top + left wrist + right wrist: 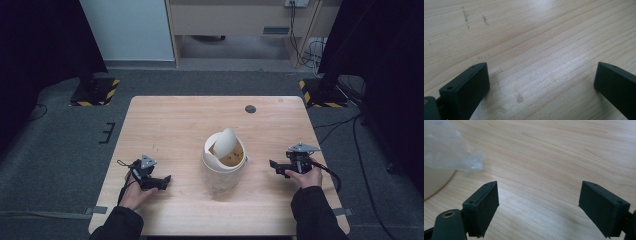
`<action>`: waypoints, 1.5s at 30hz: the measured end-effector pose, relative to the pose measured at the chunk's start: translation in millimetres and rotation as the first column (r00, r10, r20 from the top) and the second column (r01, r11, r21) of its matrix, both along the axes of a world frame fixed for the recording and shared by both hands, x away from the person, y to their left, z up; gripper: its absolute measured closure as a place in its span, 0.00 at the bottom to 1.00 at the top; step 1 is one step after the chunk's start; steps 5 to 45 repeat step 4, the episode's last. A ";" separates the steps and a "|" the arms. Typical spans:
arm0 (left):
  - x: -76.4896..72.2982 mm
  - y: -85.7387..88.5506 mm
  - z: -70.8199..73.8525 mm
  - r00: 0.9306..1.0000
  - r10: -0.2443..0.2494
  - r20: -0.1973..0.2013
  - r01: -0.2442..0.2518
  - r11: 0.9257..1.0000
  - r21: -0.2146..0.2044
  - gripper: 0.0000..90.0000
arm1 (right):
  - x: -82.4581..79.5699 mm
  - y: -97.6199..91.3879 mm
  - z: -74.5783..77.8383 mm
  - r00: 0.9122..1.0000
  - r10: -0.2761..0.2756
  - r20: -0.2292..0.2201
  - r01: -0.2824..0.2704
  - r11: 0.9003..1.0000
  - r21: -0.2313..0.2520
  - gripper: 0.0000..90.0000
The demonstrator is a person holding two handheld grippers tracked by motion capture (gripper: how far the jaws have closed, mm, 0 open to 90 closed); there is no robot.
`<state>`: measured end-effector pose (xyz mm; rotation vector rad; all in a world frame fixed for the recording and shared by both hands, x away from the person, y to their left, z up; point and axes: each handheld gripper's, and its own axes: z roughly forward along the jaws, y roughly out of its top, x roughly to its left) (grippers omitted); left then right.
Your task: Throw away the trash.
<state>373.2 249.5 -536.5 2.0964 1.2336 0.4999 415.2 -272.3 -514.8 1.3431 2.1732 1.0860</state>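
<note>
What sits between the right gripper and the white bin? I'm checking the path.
Bare table between right gripper and white bin, per the high view.

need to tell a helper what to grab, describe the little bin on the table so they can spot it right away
Look at the light wooden table and go to its middle, between the left gripper and the right gripper. There stands a small cream bin with a clear plastic liner and a swing lid tipped up on edge, the tallest thing on the tabletop.

Only the white bin (223, 162) (lid tilted up) blocks the table (175, 120) centre; bare wood lies all round.
</note>
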 end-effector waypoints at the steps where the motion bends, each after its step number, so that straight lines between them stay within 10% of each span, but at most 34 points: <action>1: 0.0 0.0 0.0 1.000 0.000 0.000 0.000 1.000 0.000 0.00 | 0.2 -1.1 -0.6 1.000 -0.004 -0.007 0.004 1.000 -0.007 0.18; 45: 0.0 0.0 0.0 1.000 0.000 0.000 0.000 1.000 0.000 0.00 | 1.3 -3.7 -2.2 1.000 -0.014 -0.010 0.014 1.000 -0.027 0.17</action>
